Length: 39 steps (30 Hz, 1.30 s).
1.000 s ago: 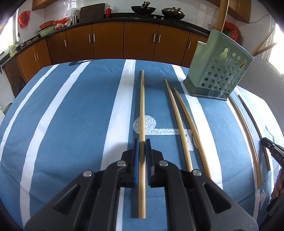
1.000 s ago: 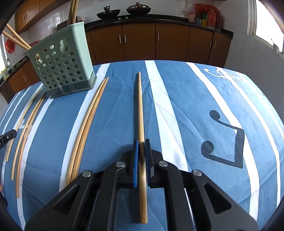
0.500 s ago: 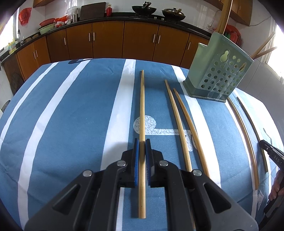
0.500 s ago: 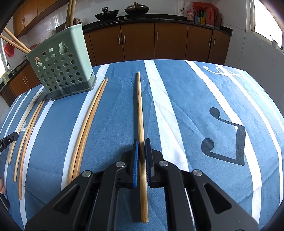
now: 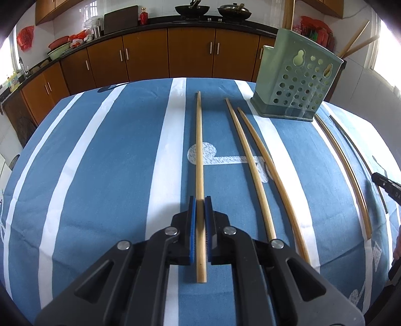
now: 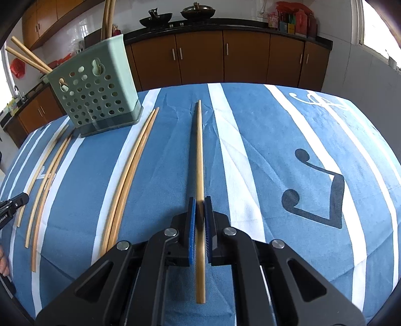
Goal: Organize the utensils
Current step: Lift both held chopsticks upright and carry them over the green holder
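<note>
My left gripper (image 5: 199, 200) is clamped on a chopstick (image 5: 199, 150), and my right gripper (image 6: 199, 200) on another stick (image 6: 199, 155) — each runs straight ahead between the fingers. They look light, stiff and smooth, so I think a grip near the thick end is best. The holder (image 6: 95, 92) is ahead, left of my right fingers.

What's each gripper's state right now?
Left gripper: shut on a chopstick.
Right gripper: shut on another chopstick.

Brown wooden cabinets (image 5: 190, 55) with metal handles run under a black counter (image 5: 160, 23) (two dark woks (image 6: 175, 15) near its far edge); white tiled walls (image 6: 351, 75), bright daylight from windows (image 5: 388, 45).
</note>
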Available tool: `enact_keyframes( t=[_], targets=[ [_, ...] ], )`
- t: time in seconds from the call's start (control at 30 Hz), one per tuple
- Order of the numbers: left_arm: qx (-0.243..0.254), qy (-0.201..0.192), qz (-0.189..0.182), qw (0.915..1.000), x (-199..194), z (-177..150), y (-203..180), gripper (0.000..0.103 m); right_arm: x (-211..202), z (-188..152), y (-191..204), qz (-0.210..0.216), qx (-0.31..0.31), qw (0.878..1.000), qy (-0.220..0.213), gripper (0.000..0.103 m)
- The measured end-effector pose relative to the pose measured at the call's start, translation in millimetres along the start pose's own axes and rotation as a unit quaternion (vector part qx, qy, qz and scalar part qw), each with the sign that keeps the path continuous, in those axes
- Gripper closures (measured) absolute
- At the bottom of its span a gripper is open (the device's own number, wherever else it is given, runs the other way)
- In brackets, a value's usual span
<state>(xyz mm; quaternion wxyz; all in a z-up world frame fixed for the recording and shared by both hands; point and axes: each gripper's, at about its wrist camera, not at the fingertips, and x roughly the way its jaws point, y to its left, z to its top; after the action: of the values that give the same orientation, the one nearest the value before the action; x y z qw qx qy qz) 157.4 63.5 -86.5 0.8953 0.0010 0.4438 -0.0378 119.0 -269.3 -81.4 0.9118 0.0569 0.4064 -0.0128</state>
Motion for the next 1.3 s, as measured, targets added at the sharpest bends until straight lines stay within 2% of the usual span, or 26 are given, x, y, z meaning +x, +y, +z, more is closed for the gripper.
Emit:
enact_keyframes(
  t=[0.13,0.3,0.5,0.67,1.03,1.3],
  targets=[
    [-0.007,-0.023,-0.003,0.9997,-18,7,4,0.095,-23,13,-4,0.005,0.01,0.999,-0.039,0.096],
    [-0.021,-0.07,-0.01,0.9973,-49,22,5,0.095,-49,31,-10,0.009,0.023,0.996,-0.088,0.096],
    [-0.032,-0.127,-0.021,0.9912,-86,40,2,0.095,-72,45,-16,0.011,0.033,0.99,-0.136,0.096],
    [-0.045,-0.17,-0.029,0.984,-113,52,2,0.095,-81,50,-17,0.016,0.041,0.987,-0.155,0.096],
    [-0.046,-0.197,-0.027,0.9789,-129,67,2,0.095,-86,56,-14,0.02,0.044,0.985,-0.167,0.096],
    [-0.034,-0.211,-0.065,0.9748,-155,78,-2,0.096,-110,72,-9,0.043,0.043,0.978,-0.198,0.096]
  ],
)
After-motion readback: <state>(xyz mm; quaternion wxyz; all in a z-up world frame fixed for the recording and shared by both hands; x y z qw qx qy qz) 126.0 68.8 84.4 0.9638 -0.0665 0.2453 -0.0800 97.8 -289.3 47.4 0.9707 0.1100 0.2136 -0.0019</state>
